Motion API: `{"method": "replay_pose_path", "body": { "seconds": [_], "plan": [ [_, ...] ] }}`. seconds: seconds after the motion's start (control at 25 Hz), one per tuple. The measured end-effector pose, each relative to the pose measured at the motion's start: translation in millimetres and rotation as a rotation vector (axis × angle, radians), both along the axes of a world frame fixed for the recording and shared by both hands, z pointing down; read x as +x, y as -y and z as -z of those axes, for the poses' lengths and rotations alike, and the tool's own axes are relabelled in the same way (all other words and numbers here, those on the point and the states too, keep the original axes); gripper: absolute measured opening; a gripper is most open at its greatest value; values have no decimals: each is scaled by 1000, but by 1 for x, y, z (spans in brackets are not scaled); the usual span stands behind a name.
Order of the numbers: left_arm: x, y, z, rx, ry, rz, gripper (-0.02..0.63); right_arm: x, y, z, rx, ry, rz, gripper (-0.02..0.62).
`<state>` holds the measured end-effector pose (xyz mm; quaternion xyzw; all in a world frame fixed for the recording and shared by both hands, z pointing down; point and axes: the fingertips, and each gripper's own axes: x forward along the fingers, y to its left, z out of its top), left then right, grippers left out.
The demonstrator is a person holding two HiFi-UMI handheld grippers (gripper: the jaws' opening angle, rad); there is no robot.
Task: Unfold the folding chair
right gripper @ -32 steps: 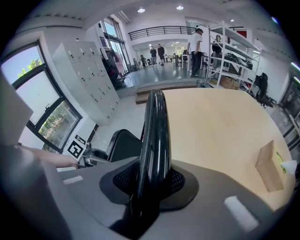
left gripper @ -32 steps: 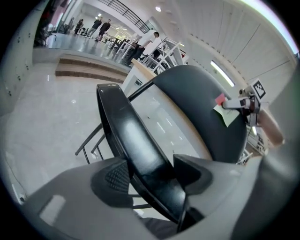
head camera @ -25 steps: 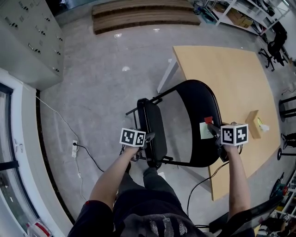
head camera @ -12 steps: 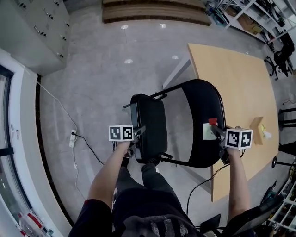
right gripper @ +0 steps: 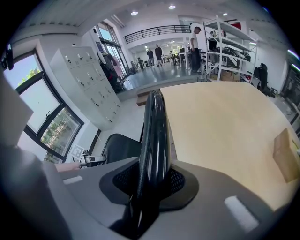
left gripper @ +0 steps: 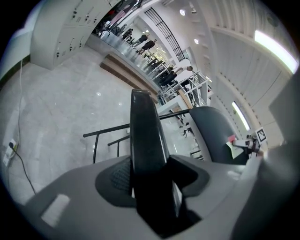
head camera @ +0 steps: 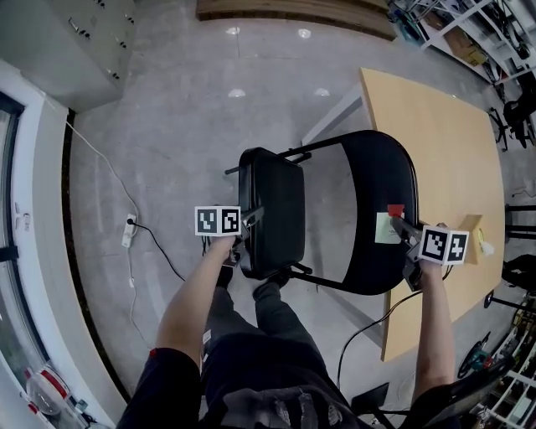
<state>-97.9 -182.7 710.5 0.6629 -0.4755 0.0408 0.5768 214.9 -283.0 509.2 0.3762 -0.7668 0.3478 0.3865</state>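
Along your far left the window frame [head camera: 21, 209] is running down the edge of the room. A power strip [head camera: 128, 233] is lying on the floor beside it, trailing its cable. Grey lockers [head camera: 79, 33] are standing in the upper left corner. The grey polished floor [head camera: 167, 126] is catching the ceiling lights.

Your left gripper [head camera: 249, 222] is gripping the near edge of the seat [head camera: 275, 201]. Its jaws have just been closing, and both pads are now pressing on the seat between them.

The black folding chair [head camera: 289, 155] is standing on the floor in front of you, close against the wooden table [head camera: 444, 142]. It is partly opened, its seat spread away from the backrest [head camera: 381, 193].

Your right gripper [head camera: 402, 226] is clamping the rim of the backrest, which is running up between its pads. A small wooden box [right gripper: 285, 154] is sitting on the table further right. White shelving [head camera: 469, 21] is filling the upper right corner.
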Motion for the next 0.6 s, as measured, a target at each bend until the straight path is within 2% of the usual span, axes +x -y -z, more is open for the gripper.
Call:
{"method": "replay_pose_path", "body": {
  "seconds": [0.48, 0.6],
  "plan": [
    [-47, -16, -32, -60, -69, 119, 222, -12, -5, -15, -11, 21, 5, 104],
    [-53, -19, -36, -60, -95, 120, 221, -12, -6, -15, -19, 34, 6, 101]
  ]
}}
